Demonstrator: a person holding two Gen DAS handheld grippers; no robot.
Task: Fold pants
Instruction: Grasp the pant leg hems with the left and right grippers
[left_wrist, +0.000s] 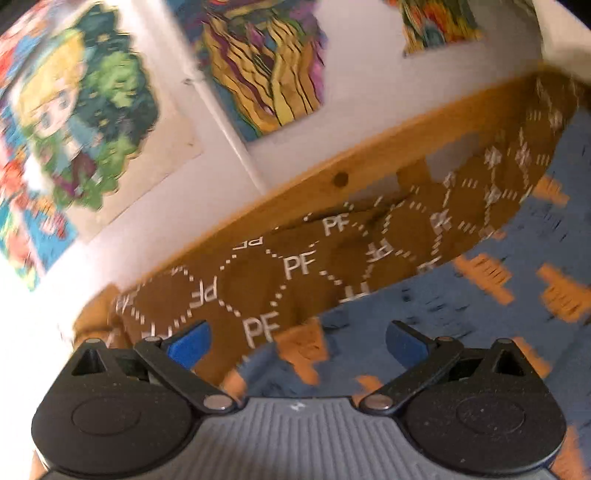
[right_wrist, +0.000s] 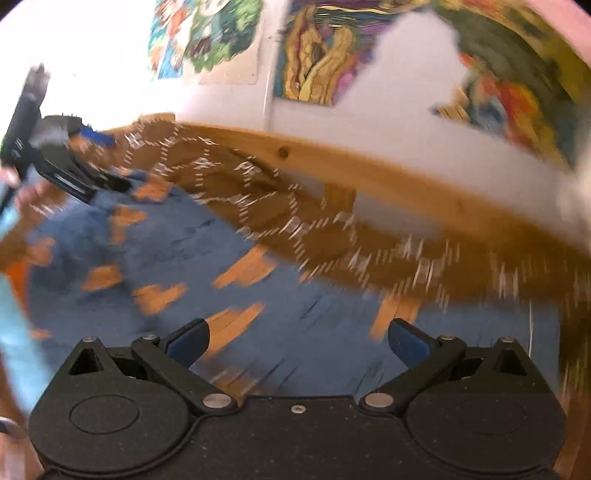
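Pants (left_wrist: 332, 251), brown with a white PF pattern, lay stretched in a long band across the far side of the bed, along its wooden rail (left_wrist: 314, 173). From my left gripper (left_wrist: 297, 343) the band ran from about ten o'clock, close in, up to two o'clock, farther off, so the long axis sat slantwise to me. Its nearest end lay just beyond my left fingertip. My left gripper was spread wide with nothing between its pads. My right gripper (right_wrist: 297, 341) was just as wide apart and empty, and from it the pants (right_wrist: 258, 206) ran from eleven o'clock round to three o'clock. Only blue bedspread (right_wrist: 166, 258) with orange patches showed between its fingers. I judged my left gripper the nearer to cloth, though blur made the right view hard to read.
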